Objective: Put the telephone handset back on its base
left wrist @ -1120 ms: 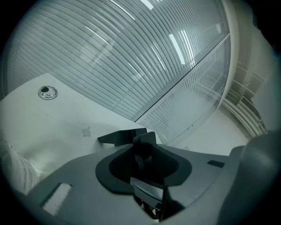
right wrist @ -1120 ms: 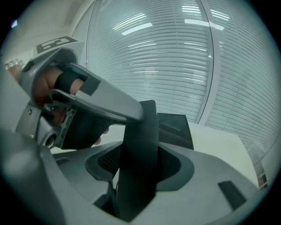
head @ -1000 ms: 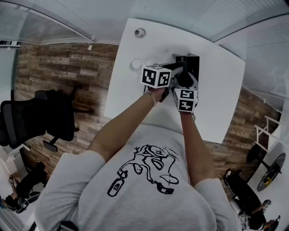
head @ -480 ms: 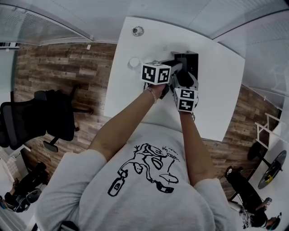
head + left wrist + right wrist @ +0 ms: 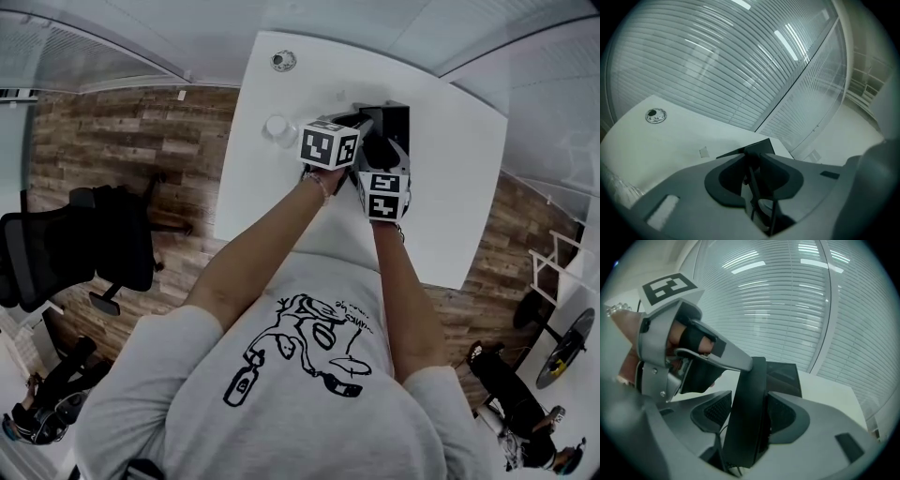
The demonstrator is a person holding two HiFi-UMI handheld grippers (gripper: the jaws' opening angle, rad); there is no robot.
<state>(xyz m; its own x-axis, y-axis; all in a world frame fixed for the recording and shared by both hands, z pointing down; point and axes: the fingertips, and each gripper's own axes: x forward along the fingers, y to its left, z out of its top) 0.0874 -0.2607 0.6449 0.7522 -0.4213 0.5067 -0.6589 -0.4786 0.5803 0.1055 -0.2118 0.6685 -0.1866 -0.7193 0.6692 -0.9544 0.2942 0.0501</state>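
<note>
Nearest, the person's grey printed shirt fills the 6 o'clock side of the head view, and both bare forearms reach toward 12 o'clock over the white table. The right gripper is clamped on the black telephone handset, which stands nearly upright between its jaws, above the table and not yet seated. At its 10 o'clock, the left gripper points across, one finger touching the handset's upper end. Its jaws are drawn almost together, and a thin dark cord shows in the narrow slit between them. Whether they pinch it cannot be told. Just beyond the handset sits the black base. Farther out, a small white round object lies at 11 o'clock, with a metal grommet near the far edge. A black office chair stands on the wood floor at 9 o'clock.
</note>
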